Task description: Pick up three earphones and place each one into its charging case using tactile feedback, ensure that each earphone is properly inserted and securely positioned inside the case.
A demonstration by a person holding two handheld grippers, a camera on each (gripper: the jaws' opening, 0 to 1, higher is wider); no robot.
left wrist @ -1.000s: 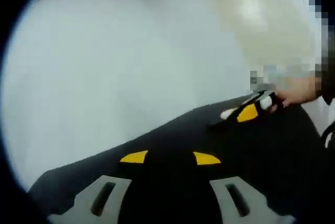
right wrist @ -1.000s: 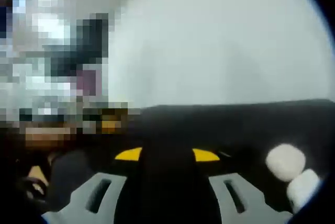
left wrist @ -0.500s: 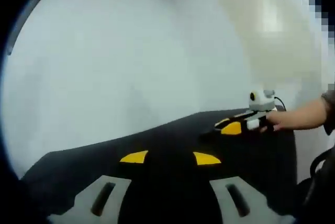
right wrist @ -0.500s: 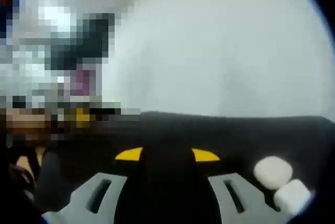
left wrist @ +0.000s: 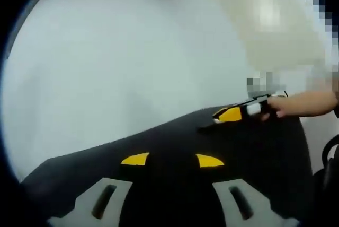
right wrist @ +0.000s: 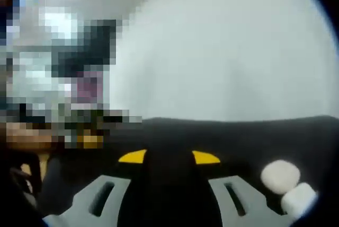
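**Grippers held apart over a dark table, nothing between the jaws**

Left gripper (left wrist: 172, 160) points forward over the black tabletop (left wrist: 175, 137), its two yellow-tipped jaws standing apart with only bare dark surface showing between them; it is released and grips nothing. A pale wall (left wrist: 116, 62) rises behind the table edge.

In the left gripper view the right gripper (left wrist: 233, 113) comes in from the right, low over the far part of the table, held out level by a person's hand (left wrist: 296, 105) and forearm. From that angle its jaws are too blurred to judge.

The right gripper view settles it: the right gripper's yellow-tipped jaws stand spread, with dark tabletop between them and nothing clasped.

Two small white objects (right wrist: 288, 187) lie on the table at the lower right of the right gripper view, touching or just beside each other, well clear of the jaws. One is rounded, the other blockier; the blur hides whether they are earphones or cases.
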